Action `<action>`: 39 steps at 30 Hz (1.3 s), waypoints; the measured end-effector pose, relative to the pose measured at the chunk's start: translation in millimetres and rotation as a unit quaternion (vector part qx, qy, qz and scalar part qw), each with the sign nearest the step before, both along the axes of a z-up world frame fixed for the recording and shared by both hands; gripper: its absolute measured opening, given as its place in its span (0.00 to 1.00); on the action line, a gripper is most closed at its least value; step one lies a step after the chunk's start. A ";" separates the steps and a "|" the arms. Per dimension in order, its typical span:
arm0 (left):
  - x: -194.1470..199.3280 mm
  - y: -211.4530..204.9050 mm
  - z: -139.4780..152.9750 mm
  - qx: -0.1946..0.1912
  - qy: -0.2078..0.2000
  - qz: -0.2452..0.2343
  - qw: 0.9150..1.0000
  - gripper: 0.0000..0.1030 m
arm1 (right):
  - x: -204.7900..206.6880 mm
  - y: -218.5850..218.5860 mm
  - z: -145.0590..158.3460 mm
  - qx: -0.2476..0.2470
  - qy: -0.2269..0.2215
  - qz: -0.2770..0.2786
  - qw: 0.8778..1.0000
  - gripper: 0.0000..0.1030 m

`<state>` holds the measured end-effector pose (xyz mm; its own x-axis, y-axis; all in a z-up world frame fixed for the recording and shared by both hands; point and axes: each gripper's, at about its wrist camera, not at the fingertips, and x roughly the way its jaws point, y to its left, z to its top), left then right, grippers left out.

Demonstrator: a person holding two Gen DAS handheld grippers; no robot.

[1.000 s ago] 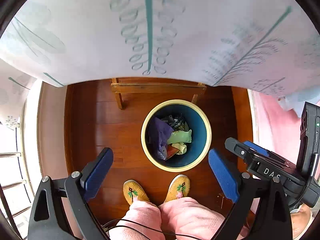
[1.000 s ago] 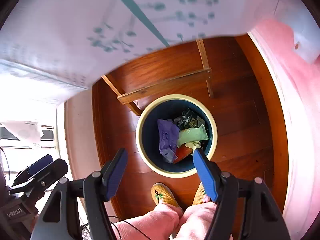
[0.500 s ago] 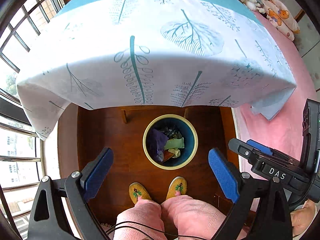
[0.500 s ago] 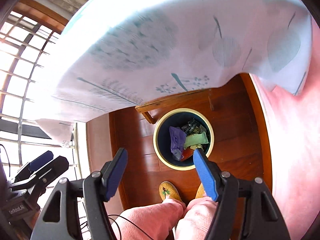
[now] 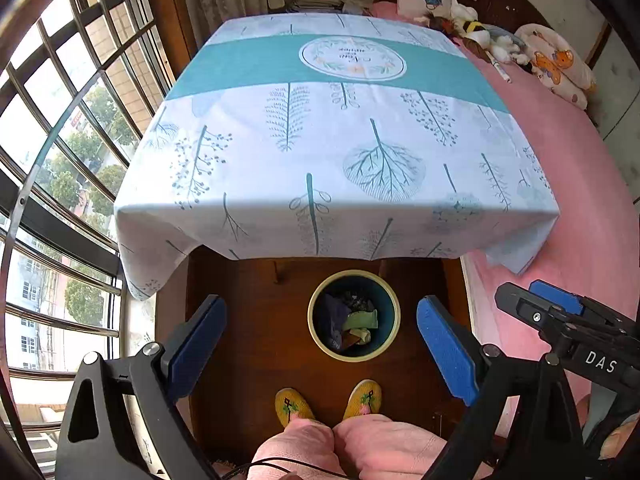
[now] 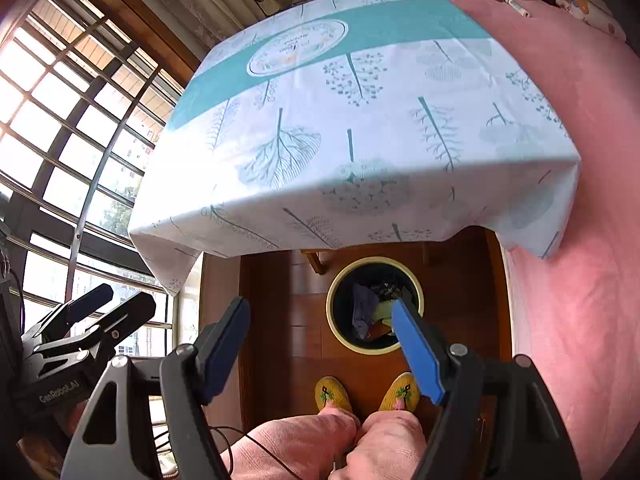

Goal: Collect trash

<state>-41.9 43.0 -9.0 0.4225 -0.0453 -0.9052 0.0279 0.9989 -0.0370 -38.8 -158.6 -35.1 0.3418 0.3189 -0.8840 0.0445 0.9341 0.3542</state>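
A round blue trash bin with a cream rim stands on the wooden floor below the table's near edge, also in the right wrist view. It holds crumpled trash, purple, green and red pieces among it. My left gripper is open and empty, high above the floor. My right gripper is open and empty too, at a similar height, and shows at the right of the left wrist view.
A table under a white and teal leaf-print cloth fills the upper view. A pink bed with plush toys lies on the right. Barred windows are on the left. The person's yellow slippers stand before the bin.
Both grippers have risen well away from the bin. The bin looks smaller now and the whole tabletop has come into view. Both stay open and empty.
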 end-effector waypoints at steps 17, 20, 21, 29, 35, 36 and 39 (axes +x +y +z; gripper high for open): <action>-12.4 -0.5 63.5 0.025 -0.091 0.018 0.995 0.92 | -4.2 12.4 82.3 -0.060 -0.096 -0.012 0.993 0.72; -10.2 1.6 63.1 0.025 -0.090 0.025 0.995 0.92 | -3.1 14.1 84.7 -0.062 -0.101 -0.011 0.993 0.72; -9.7 2.0 62.9 0.025 -0.089 0.026 0.995 0.92 | -2.3 14.3 85.5 -0.063 -0.103 -0.010 0.993 0.72; -4.3 -0.2 58.4 0.023 -0.083 0.032 0.996 0.92 | 0.4 13.3 85.8 -0.065 -0.105 -0.006 0.992 0.72; -1.1 -3.8 56.6 0.020 -0.080 0.034 0.996 0.92 | 2.8 12.8 85.5 -0.069 -0.107 -0.001 0.992 0.72; -0.6 -4.7 55.9 0.019 -0.080 0.033 0.996 0.92 | 3.5 11.8 85.4 -0.069 -0.107 -0.001 0.992 0.72; 1.5 -9.1 53.3 0.018 -0.077 0.034 0.996 0.92 | 4.4 10.0 85.0 -0.069 -0.106 -0.002 0.992 0.72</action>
<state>-40.4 33.9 44.3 0.5575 0.0196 -0.8299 -0.0367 0.9993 -0.0011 -34.4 -148.6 49.9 0.5256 0.1981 -0.8273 -0.0144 0.9745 0.2241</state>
